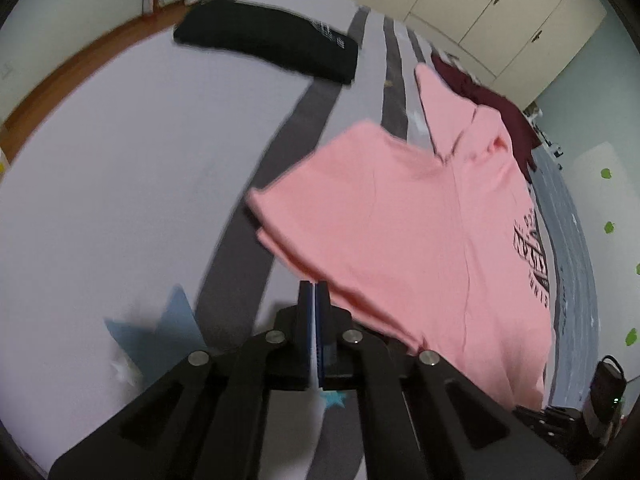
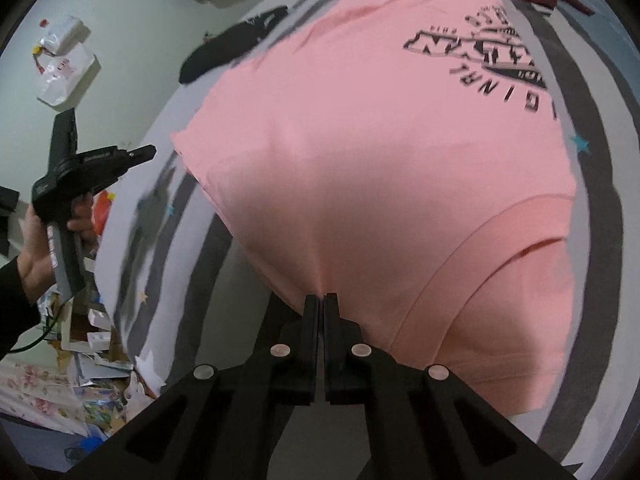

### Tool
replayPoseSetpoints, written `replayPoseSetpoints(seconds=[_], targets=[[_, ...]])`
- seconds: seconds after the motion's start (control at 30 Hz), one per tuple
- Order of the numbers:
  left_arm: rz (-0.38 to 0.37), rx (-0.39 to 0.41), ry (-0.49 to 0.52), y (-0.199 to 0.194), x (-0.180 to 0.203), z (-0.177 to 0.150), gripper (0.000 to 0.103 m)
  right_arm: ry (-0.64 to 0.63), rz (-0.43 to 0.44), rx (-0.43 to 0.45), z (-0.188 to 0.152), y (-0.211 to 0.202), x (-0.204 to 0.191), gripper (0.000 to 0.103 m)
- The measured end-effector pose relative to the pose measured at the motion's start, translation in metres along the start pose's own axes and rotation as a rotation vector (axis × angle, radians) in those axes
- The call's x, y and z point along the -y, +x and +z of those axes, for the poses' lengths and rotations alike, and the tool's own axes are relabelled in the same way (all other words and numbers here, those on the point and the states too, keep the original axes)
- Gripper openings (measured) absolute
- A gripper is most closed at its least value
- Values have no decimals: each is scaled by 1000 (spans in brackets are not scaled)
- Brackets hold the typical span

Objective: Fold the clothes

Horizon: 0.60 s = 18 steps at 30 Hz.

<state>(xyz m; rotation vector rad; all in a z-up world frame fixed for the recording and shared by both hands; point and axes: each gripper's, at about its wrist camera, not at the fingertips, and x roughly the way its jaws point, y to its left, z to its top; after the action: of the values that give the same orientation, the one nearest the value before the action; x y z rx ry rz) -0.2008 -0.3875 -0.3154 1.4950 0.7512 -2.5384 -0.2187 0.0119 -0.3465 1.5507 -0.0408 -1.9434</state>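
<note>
A pink t-shirt (image 1: 400, 220) with a black print lies spread on the striped bedsheet (image 1: 120, 160), one sleeve folded over it. In the right wrist view the pink t-shirt (image 2: 360, 160) fills the middle. My right gripper (image 2: 322, 296) is shut on its near edge, and the cloth is pulled up to the tips. My left gripper (image 1: 316, 286) is shut with nothing between its fingers, just beside the shirt's left edge. The right wrist view shows that left gripper (image 2: 150, 153) held in a hand (image 2: 32, 256), a little apart from the shirt's corner.
A folded black garment (image 1: 268, 40) lies at the far end of the bed and a maroon one (image 1: 500, 108) beyond the pink shirt. Cream wardrobe doors (image 1: 480, 12) stand behind. Papers and packets (image 2: 92, 360) clutter the floor beside the bed, with a white bag (image 2: 64, 68) farther off.
</note>
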Motion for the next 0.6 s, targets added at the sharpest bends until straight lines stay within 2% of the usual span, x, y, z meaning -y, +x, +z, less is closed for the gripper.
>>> replayPoseSetpoints(seconds=[0.07,0.13,0.2,0.27,0.47,0.6], targets=[[-21,-5,-9,0,3,-6,2,-3,-6,-2,-4,4,-3,4],[-21,-7,-8,3,8,-7,10,-6,-13,-4,-8,9,-5,4],[-18,-15,-3,9,12,-5,31,0,-14,2,-10,7,-6,4],[-28,-21,9,14,16,-2,37,-1,-11,9,-11,4,-5,4],[-4,-36,89,28,30,2,38,-29,0,25,-17,-4,-9,6],[70,-20,185,29,41,-3,38,-32,-9,35,-21,-10,-9,6]])
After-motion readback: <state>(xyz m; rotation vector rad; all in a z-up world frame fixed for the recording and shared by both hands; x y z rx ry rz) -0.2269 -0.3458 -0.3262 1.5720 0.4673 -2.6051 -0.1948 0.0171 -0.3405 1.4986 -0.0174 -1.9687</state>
